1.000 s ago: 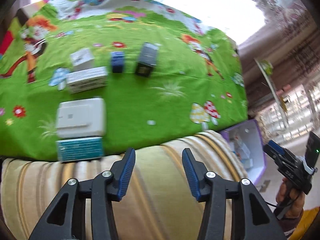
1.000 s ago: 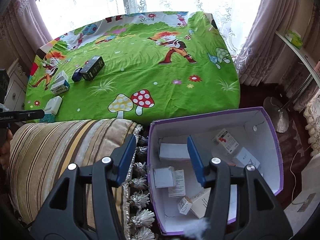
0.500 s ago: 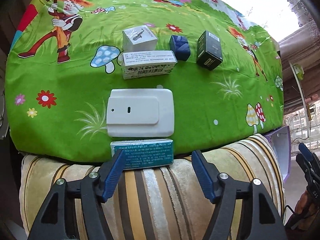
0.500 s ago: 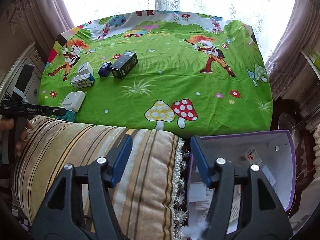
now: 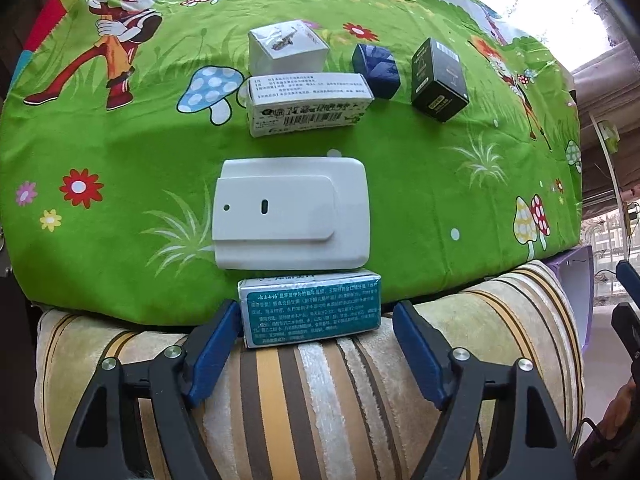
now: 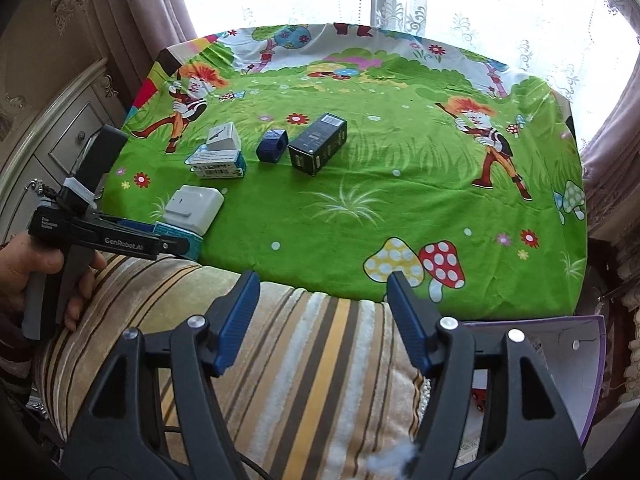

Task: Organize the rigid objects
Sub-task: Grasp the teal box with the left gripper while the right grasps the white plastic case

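Left wrist view first: my left gripper is pointing steeply down over the striped cushion, and its jaws have just been opening. The teal box is sitting between my blue pads at the very edge of the green cloth, overhanging onto the cushion; the left pad is just beside its end, the right pad is standing clear, so I am not gripping it. Right behind it the white flat case is lying almost against it. Farther back are the long printed box, the white cube box, the small blue piece and the black box, in a loose row. Green cloth is lying bare to the right of them.

Right wrist view now: my right gripper is hanging over the same cushion, jaws apart and just been widening, nothing between them. A purple-rimmed box is showing at the lower right, beside the cushion. My left hand is holding its tool at the cloth's near left edge.
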`<state>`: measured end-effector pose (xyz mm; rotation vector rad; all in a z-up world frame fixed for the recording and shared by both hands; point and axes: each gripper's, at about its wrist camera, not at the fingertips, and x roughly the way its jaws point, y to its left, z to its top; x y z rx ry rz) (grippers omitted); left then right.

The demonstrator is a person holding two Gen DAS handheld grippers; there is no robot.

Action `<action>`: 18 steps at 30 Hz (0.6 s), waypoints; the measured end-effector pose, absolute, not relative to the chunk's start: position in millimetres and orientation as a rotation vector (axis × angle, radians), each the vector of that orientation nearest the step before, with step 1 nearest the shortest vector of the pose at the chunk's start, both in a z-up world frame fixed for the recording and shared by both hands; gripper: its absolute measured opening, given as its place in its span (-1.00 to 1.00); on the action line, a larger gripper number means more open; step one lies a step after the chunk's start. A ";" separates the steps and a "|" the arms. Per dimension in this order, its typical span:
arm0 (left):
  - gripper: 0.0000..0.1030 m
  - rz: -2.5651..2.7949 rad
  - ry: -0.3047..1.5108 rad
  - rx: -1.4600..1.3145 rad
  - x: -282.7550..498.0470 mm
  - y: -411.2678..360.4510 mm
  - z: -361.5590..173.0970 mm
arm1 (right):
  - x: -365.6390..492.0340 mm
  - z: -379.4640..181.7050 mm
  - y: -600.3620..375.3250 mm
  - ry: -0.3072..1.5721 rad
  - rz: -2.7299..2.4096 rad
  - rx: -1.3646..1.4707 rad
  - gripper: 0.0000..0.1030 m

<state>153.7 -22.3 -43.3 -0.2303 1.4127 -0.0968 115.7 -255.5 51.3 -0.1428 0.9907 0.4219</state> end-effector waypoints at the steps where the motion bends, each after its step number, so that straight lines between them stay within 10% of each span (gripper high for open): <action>1: 0.53 -0.098 1.418 -0.236 154.4 -21.1 -46.3 | 116.6 52.1 -250.4 0.990 0.430 -0.150 0.35; 18: 0.44 -0.011 1.101 -0.529 125.7 74.0 -1.0 | 146.7 24.7 -136.1 1.085 0.529 -0.178 0.39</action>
